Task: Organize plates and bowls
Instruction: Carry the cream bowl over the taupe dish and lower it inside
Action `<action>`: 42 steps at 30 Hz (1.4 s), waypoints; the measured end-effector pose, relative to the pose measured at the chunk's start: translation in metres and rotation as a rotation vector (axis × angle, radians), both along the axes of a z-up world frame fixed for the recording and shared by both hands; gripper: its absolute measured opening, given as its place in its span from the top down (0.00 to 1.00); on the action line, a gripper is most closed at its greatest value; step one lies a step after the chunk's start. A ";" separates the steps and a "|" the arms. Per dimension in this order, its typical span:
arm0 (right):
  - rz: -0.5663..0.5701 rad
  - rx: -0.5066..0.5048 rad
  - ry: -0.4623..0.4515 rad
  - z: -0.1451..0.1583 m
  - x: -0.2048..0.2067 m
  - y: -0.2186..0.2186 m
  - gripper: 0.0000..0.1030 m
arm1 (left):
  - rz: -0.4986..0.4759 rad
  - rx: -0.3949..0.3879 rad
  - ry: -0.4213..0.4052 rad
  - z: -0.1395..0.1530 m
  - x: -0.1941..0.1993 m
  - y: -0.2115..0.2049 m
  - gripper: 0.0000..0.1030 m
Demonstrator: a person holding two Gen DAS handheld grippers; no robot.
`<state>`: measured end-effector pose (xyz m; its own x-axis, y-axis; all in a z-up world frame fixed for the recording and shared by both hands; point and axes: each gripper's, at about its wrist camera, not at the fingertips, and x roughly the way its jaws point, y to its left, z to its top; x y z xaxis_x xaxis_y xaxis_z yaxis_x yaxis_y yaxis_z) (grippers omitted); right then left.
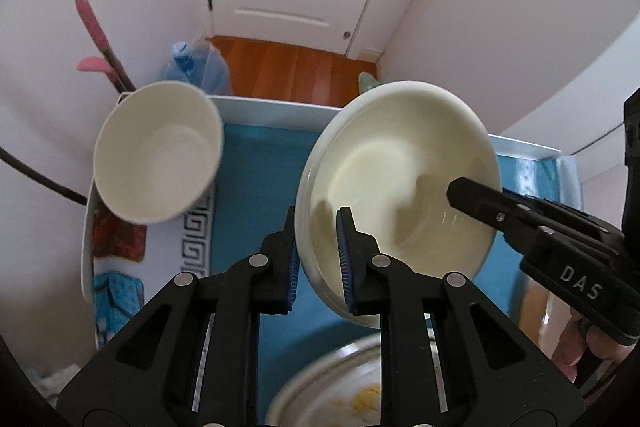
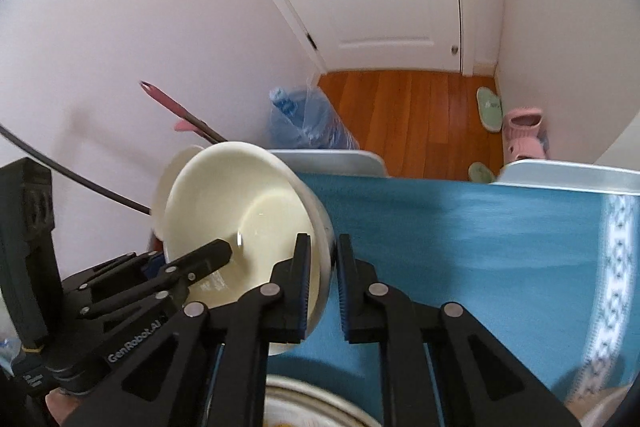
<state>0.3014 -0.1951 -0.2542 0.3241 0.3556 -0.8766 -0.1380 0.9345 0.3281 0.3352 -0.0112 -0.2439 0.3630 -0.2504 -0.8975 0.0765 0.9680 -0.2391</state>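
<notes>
Above blue tablecloth (image 2: 460, 235), both hand-held grippers (image 1: 320, 247) (image 2: 322, 279) clamp 1 cream bowl (image 1: 400, 163).

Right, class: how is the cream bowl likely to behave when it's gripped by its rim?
The cream bowl looks rigid: its rim keeps its shape between the left gripper's pads. Its glossy glaze suggests it could slip, perhaps why the right gripper grips the opposite rim too. It is probably ceramic, so heavyish and breakable if dropped.
</notes>
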 end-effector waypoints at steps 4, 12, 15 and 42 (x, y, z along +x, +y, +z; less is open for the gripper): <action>-0.002 -0.007 -0.052 0.038 -0.028 -0.027 0.89 | -0.014 -0.009 -0.030 0.031 -0.029 -0.040 0.85; -0.051 -0.043 -0.081 0.084 -0.090 -0.121 0.89 | -0.115 -0.043 -0.052 0.062 -0.080 -0.141 0.85; -0.085 -0.069 -0.087 0.093 -0.111 -0.158 0.89 | -0.162 -0.058 -0.050 0.065 -0.097 -0.183 0.85; -0.200 -0.079 0.180 0.003 -0.190 -0.290 0.89 | -0.371 0.120 0.249 -0.041 -0.149 -0.318 0.85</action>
<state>0.1115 -0.4846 -0.2512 0.2172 0.2285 -0.9490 0.1054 0.9610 0.2556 0.1862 -0.3294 -0.2854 0.0379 -0.2112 -0.9767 0.3773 0.9081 -0.1818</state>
